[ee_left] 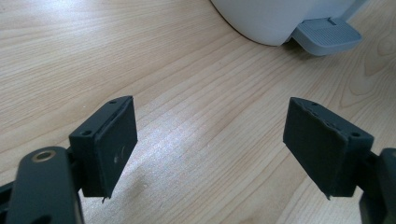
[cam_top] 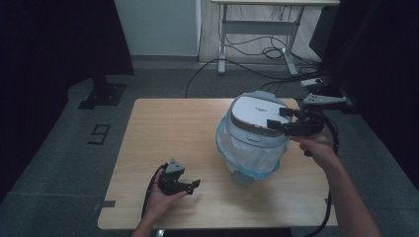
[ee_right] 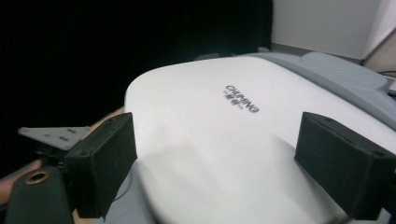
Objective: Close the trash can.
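Note:
A pedal bin (cam_top: pixel 249 148) stands on the right half of the wooden table (cam_top: pixel 168 128). It has a white lid (cam_top: pixel 254 112), shut, a pale blue liner bag (cam_top: pixel 232 143) folded over its rim, and a grey pedal (cam_top: pixel 243 176) facing the front. My right gripper (cam_top: pixel 277 118) hovers open just over the lid's right side; in the right gripper view the lid (ee_right: pixel 224 126) lies between and below the open jaws of the right gripper (ee_right: pixel 215 140). My left gripper (cam_top: pixel 193 187) rests open and low over the table's front left, holding nothing. In the left gripper view, the left gripper (ee_left: pixel 210 135) points at the pedal (ee_left: pixel 327 36).
Behind the table stands a white desk frame (cam_top: pixel 257 29) with cables (cam_top: pixel 267 52) strewn on the grey floor. Dark curtains close off both sides. A black stand base (cam_top: pixel 101 96) sits at the back left, and a "9" marking (cam_top: pixel 99 134) is on the floor.

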`<action>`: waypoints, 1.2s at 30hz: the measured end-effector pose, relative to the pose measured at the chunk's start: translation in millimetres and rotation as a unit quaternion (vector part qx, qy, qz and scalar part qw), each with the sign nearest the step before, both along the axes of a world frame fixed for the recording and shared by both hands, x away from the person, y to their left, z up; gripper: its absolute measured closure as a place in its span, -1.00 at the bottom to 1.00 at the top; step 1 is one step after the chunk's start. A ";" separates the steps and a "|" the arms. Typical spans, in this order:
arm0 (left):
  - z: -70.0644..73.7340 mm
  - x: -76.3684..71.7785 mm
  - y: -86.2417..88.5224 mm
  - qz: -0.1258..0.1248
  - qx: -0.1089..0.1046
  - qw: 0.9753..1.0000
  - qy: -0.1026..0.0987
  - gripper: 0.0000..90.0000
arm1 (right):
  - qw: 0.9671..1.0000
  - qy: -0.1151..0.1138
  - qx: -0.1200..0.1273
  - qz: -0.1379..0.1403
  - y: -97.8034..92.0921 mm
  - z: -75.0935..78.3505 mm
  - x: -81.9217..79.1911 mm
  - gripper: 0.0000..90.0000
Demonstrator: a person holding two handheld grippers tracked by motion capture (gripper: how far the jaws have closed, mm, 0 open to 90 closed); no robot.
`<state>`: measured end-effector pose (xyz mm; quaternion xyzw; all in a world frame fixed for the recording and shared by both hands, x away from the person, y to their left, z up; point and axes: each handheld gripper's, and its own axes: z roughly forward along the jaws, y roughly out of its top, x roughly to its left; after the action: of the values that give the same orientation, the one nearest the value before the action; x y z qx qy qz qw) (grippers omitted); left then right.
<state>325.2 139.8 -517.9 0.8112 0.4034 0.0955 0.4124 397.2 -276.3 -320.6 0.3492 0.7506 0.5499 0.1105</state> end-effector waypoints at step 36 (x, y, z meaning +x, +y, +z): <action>-6.1 5.6 10.2 0.023 0.010 1.000 0.010 -0.62 | 0.993 -0.071 -0.067 -0.071 27.0 -14.7 -15.1 -0.49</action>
<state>330.8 150.0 -523.9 0.8069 0.4248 0.1011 0.3979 382.1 -249.3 -335.3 0.3539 0.7493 0.5123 0.2256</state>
